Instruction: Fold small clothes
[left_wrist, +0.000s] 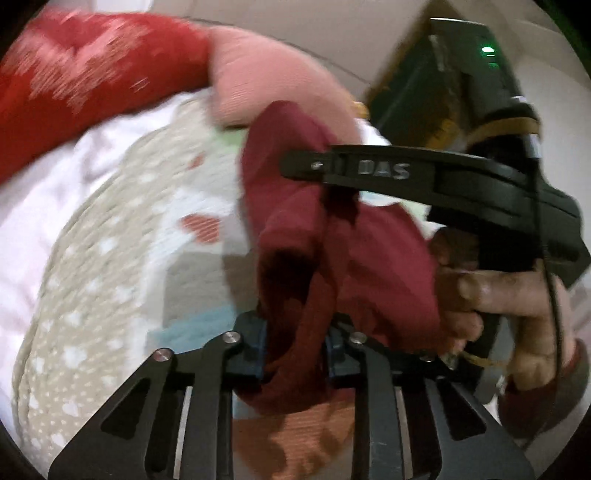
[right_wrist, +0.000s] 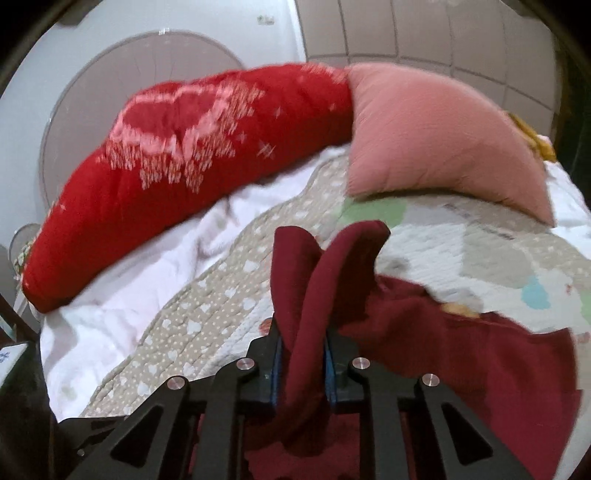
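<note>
You've got the dark maroon knit garment (left_wrist: 295, 258) pinched in both tools right now: the left hand-held gripper (left_wrist: 295, 354) is clamped on a bunched fold of it, and the right hand-held gripper (right_wrist: 303, 354) is squeezing another thick wad, with the rest trailing onto the patchwork quilted bedspread (right_wrist: 207, 302). Biggest risk I see is that both grabs are on scrunched-up cloth rather than a clean edge or corner, so when you pull apart it could come out twisted, or a layer could slip free and drop. The pink square cushion (right_wrist: 436, 140) is close enough to snag on too. Only readable writing: "DAS" on the other gripper's black finger (left_wrist: 384, 170).
</note>
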